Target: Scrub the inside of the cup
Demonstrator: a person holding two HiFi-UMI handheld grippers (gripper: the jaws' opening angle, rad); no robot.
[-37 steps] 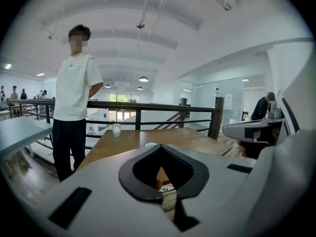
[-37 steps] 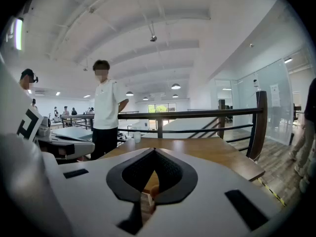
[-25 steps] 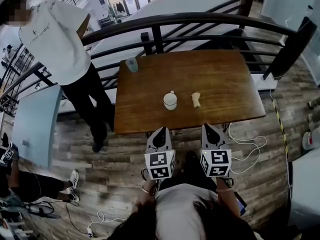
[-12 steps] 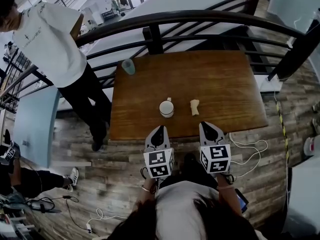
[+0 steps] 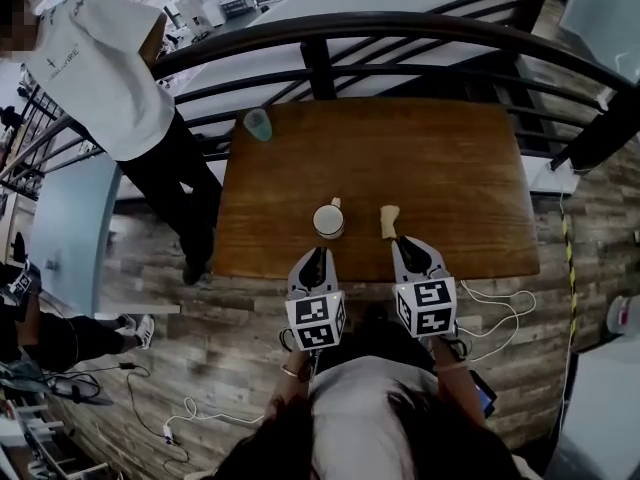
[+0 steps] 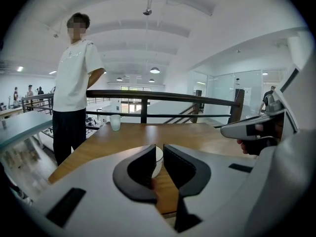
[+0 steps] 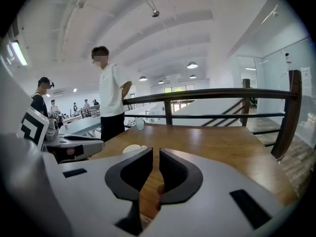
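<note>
A white cup (image 5: 328, 220) with a handle stands upright near the front edge of the wooden table (image 5: 440, 168). A small beige sponge (image 5: 388, 222) lies to its right. My left gripper (image 5: 316, 258) hangs at the table's front edge, just short of the cup. It is shut, its jaws just starting to part, with nothing between them. In the left gripper view the cup (image 6: 158, 160) shows through the slit of the left gripper (image 6: 159, 152). My right gripper (image 5: 403, 242) is shut and empty, its tip just short of the sponge. The right gripper (image 7: 155, 154) points along the table, with the cup (image 7: 131, 148) to its left.
A translucent tumbler (image 5: 257, 124) stands at the table's far left corner. A dark metal railing (image 5: 400, 28) runs behind the table. A person in a white shirt (image 5: 95, 68) stands at the left by the rail. Cables (image 5: 500, 303) lie on the plank floor.
Both grippers have moved forward to the table's front edge, closer to the cup and the sponge. The cup and the sponge have not moved on the table.
</note>
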